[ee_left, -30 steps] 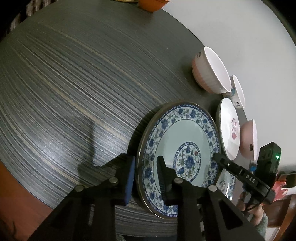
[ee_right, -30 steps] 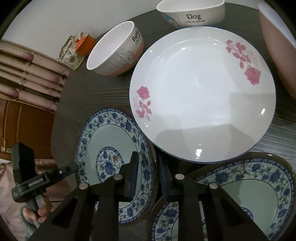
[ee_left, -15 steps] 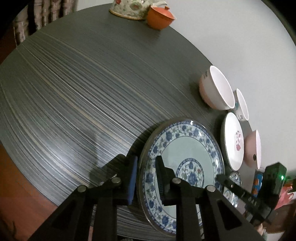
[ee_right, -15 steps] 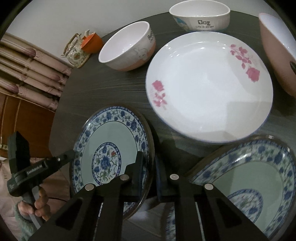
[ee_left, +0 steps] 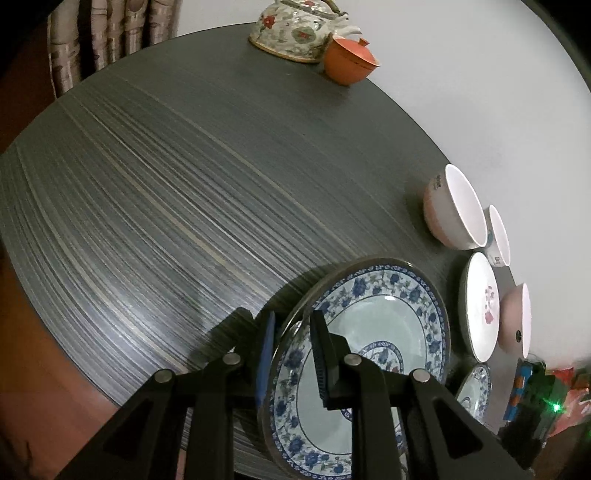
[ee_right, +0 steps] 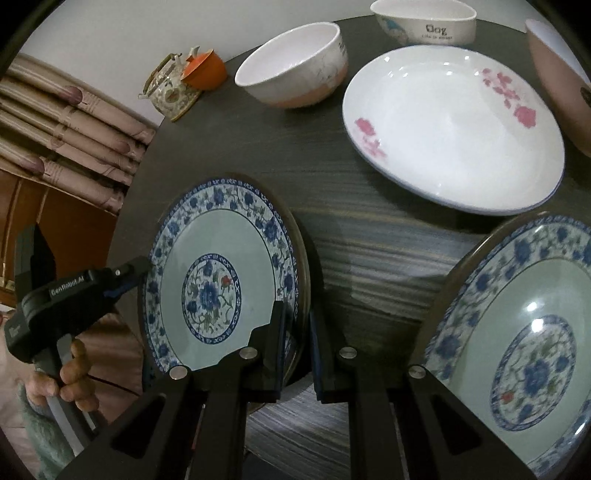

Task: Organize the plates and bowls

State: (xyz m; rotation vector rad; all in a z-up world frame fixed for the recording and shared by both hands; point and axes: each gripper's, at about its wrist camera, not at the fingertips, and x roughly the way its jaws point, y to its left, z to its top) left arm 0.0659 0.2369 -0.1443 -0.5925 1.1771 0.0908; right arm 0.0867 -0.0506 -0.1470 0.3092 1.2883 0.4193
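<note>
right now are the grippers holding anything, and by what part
Both grip one blue-and-white plate by its rim: the left gripper at the edge nearest its camera, the right gripper at the opposite edge.

Home dining room, round dark table [ee_left: 184, 184], floral teapot [ee_left: 291, 29], curtains [ee_right: 66, 122]

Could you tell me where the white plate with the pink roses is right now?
In the right wrist view the rose plate lies flat on the dark table, upper right, just in front of the Dog bowl, between two pink bowls.
</note>
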